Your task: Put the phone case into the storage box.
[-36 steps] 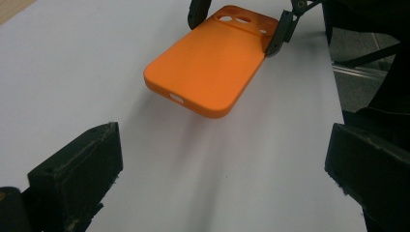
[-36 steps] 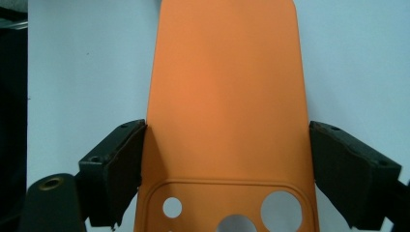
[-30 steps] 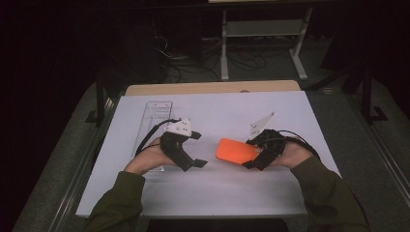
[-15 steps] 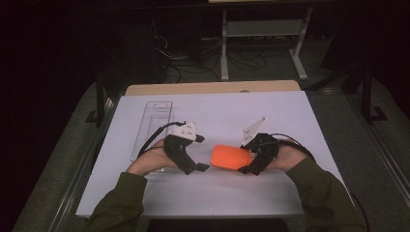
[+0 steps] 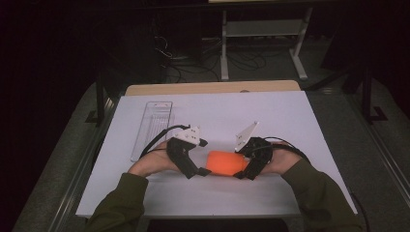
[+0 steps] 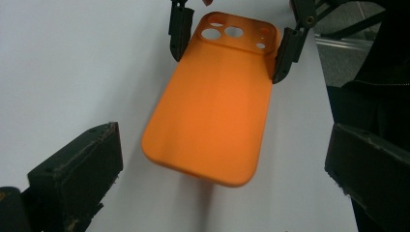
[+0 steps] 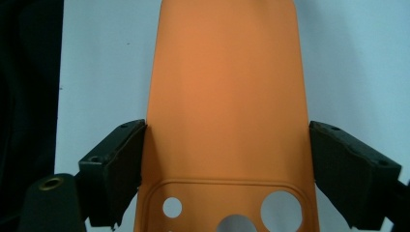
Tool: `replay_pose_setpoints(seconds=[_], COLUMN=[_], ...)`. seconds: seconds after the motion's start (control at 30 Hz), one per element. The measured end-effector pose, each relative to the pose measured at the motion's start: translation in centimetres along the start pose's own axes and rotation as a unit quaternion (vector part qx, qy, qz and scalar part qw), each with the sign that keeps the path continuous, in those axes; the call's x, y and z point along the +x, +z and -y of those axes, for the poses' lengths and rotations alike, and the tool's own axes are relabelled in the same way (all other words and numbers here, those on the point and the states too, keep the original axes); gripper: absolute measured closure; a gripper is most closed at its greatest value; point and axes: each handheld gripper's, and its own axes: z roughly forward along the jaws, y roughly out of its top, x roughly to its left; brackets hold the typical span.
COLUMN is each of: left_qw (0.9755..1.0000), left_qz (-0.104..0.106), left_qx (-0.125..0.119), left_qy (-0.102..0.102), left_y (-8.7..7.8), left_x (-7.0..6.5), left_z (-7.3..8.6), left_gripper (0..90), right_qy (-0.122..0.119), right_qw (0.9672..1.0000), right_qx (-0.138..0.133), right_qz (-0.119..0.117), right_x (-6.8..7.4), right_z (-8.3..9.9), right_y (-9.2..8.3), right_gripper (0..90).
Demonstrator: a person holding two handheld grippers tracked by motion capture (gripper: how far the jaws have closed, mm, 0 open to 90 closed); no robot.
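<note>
Right gripper (image 5: 244, 173) clamps the orange phone case (image 5: 226, 163) across its width at the camera-cutout end, its flat black pads (image 7: 126, 164) pressing the case's two long edges. Smooth, matte and rubbery-looking, the case is a rounded rectangle with a raised panel pierced by round holes of differing size; it is held just above the white table (image 5: 290, 116), casting a shadow below. From that grip it stretches away toward the left gripper (image 5: 199, 172). Left gripper's jaws stand wide apart, empty, blocky and scuffed, with the case's plain rounded end just ahead of them and between their lines. Beyond the left gripper lies a clear plastic tray (image 5: 152, 126), long and narrow.
</note>
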Motion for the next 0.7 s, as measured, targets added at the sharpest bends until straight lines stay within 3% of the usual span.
replay_pose_setpoints(seconds=[0.3,0.7], left_qw=[0.9999,0.9992], left_qz=[0.006,0.014], left_qx=[0.012,0.029], left_qy=[0.001,0.026], left_y=[0.5,1.5], left_x=[-0.3,-0.6], left_z=[0.0,-0.2], left_gripper=[0.0,0.0], right_qy=[-0.014,-0.027], right_qw=[0.9998,0.9994], right_qx=[0.009,0.007], right_qz=[-0.011,-0.02], right_x=[0.7,1.2], right_z=[-0.7,-1.3], right_y=[0.8,1.1], right_gripper=[15.2,15.1])
